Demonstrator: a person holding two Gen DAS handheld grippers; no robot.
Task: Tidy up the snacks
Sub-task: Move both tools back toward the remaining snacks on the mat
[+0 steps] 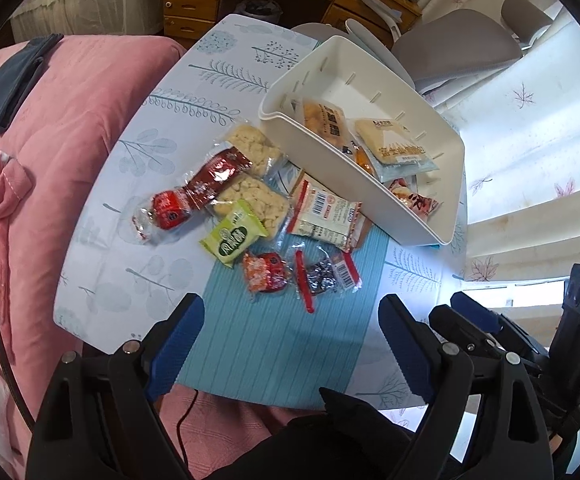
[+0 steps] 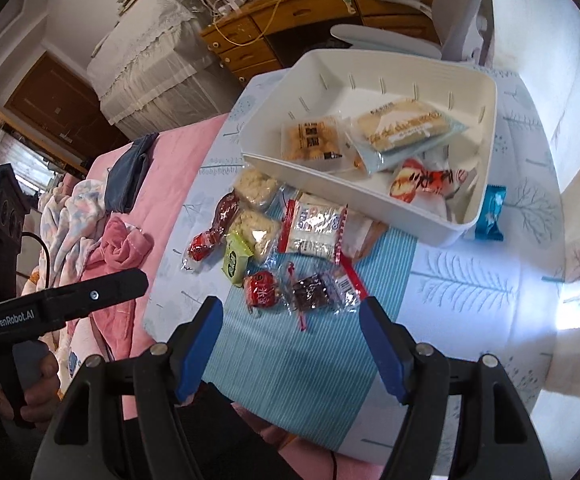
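- Both tools hang over the near end of the small table [image 1: 102, 280], jaws spread and nothing between them: the left gripper [image 1: 290, 344] and the right gripper [image 2: 292, 344].
- The loose snacks lie in a cluster at the table's middle, about twelve o'clock from the right gripper; the white bin [image 2: 370, 196] sits beyond them at one o'clock, already holding a few packets.
- Nearest is the dark wrapped candy [image 2: 310, 290], with the red round snack [image 2: 261, 288] just at its nine o'clock.
- These look light, crinkly and slippery; I'd pinch across the filled middle, not the flat sealed ends.
- The puffed rice bars [image 1: 254, 196] seem crumbly, so a gentle squeeze suits them.
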